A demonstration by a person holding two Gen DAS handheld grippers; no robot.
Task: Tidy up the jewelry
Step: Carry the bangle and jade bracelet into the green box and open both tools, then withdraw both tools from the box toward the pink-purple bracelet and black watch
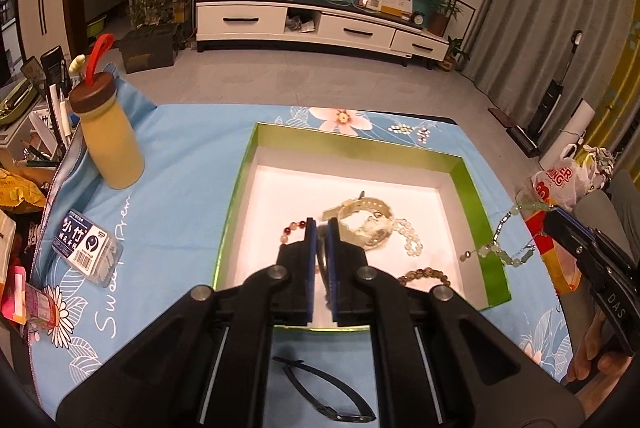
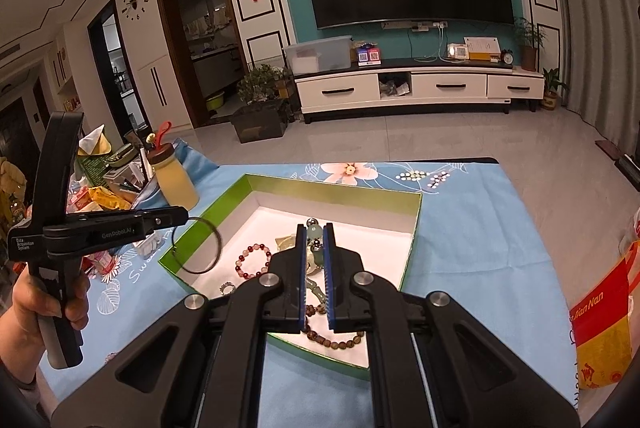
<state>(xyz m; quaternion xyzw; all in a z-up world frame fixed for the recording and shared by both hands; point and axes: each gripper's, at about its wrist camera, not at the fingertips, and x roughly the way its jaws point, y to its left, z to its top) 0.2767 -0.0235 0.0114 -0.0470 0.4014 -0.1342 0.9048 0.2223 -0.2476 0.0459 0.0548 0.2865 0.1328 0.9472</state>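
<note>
A green box (image 1: 472,188) with a white floor sits on the blue cloth; it also shows in the right wrist view (image 2: 416,228). Inside lie a red bead bracelet (image 2: 252,262), a brown bead bracelet (image 2: 336,342), a clear bead bracelet (image 1: 412,238) and a pale watch (image 1: 364,220). My left gripper (image 1: 321,224) is shut on a thin dark bangle (image 2: 198,246), which hangs over the box's left edge. My right gripper (image 2: 312,228) is shut on a green bead necklace (image 1: 500,248), which dangles over the box's right side.
A yellow bottle (image 1: 108,144) with a brown lid stands at the back left of the cloth. A small labelled plastic box (image 1: 86,248) lies left of the green box. A black strap (image 1: 320,392) lies in front. Snack bags (image 2: 604,328) sit at the right.
</note>
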